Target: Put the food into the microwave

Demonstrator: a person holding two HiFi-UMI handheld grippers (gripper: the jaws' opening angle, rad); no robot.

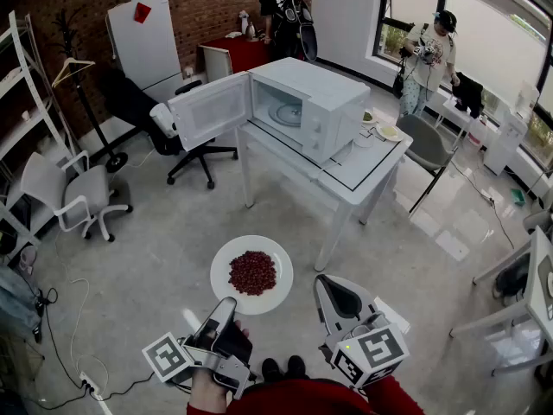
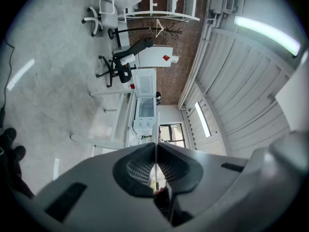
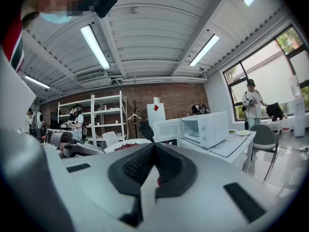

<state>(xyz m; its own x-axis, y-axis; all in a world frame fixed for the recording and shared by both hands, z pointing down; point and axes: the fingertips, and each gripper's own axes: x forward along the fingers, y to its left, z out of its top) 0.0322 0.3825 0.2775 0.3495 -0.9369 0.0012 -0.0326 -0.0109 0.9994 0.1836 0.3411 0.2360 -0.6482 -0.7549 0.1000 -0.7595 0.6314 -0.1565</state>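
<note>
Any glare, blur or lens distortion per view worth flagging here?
Head view: fisheye bends the room edges; big windows blow out; white round plate of red food is sharp. Left gripper view: black vignette corners, long ceiling light strip glares. Right gripper view: near jaws soft, white microwave crisp.

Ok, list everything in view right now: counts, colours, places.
table: 1, white, mid-room
microwave: 1, white, door open, on the table
plate: 1, white, held over the floor
food: 1 heap, red, on the plate
dishes: 2, pale, on the table behind the microwave
black chair: 1, beside the microwave door
white chair: 1, far left
grey chair: 1, right of the table
person by the window: 1, pale top
person by the shelves: 1, dark top
left gripper: grey, shut on the plate's edge
right gripper: grey, jaws together, empty
</note>
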